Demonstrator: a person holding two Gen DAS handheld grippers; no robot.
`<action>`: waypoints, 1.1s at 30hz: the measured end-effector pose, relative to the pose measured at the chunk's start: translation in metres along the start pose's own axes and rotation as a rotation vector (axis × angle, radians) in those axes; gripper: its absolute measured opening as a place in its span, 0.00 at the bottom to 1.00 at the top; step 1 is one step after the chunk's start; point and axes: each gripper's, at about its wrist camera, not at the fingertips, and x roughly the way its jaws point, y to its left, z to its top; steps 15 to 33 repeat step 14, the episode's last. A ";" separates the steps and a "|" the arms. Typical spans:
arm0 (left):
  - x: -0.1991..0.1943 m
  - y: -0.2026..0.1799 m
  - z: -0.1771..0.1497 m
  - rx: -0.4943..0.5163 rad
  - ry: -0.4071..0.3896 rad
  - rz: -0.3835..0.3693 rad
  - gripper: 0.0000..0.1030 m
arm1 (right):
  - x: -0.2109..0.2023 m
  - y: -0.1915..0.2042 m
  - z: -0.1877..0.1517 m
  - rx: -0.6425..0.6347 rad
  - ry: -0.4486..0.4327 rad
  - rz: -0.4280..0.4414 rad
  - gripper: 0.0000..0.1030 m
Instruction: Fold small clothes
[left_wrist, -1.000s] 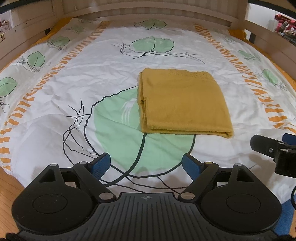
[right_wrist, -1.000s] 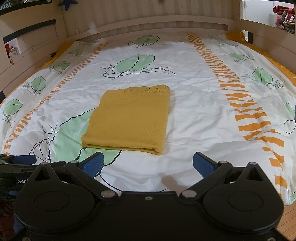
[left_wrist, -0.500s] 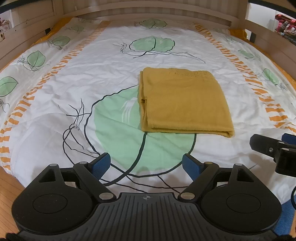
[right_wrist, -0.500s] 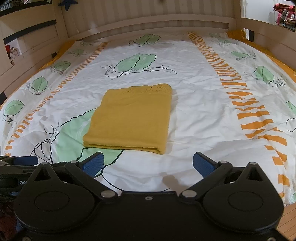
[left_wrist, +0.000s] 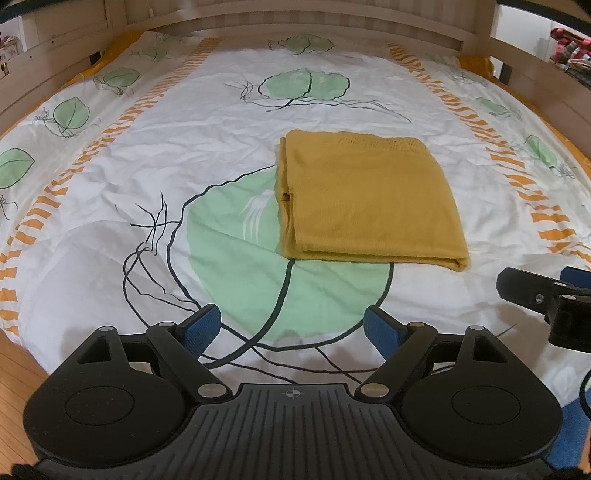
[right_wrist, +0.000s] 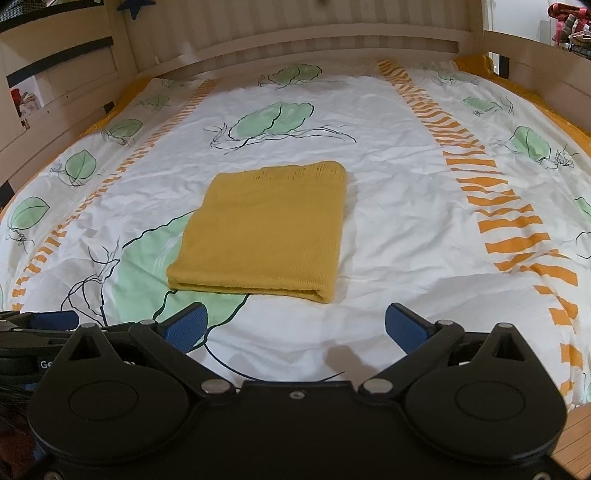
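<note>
On the bed (left_wrist: 110, 229), a folded mustard cloth (left_wrist: 369, 203) is laid flat on the leaf-print duvet (right_wrist: 406, 184), at about 1 o'clock in the left wrist view and 12 o'clock in the right. The left gripper (left_wrist: 291, 326) and right gripper (right_wrist: 295, 326) are held near the bed's front edge, jaws spread apart and holding nothing. White duvet is seen all around the cloth; wooden rails (right_wrist: 332, 40) are seen at the far edge.

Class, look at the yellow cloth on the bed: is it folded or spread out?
Folded. The yellow cloth lies as a neat rectangle on the bedspread, with stacked layers showing along its near edge and left side.
</note>
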 end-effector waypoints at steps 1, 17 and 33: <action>0.000 0.000 0.000 0.000 0.000 0.000 0.82 | 0.001 0.000 0.000 0.000 0.002 0.000 0.99; 0.009 0.008 -0.001 -0.007 0.007 -0.004 0.82 | 0.016 -0.002 0.000 0.008 0.049 0.005 0.99; 0.009 0.008 -0.001 -0.007 0.007 -0.004 0.82 | 0.016 -0.002 0.000 0.008 0.049 0.005 0.99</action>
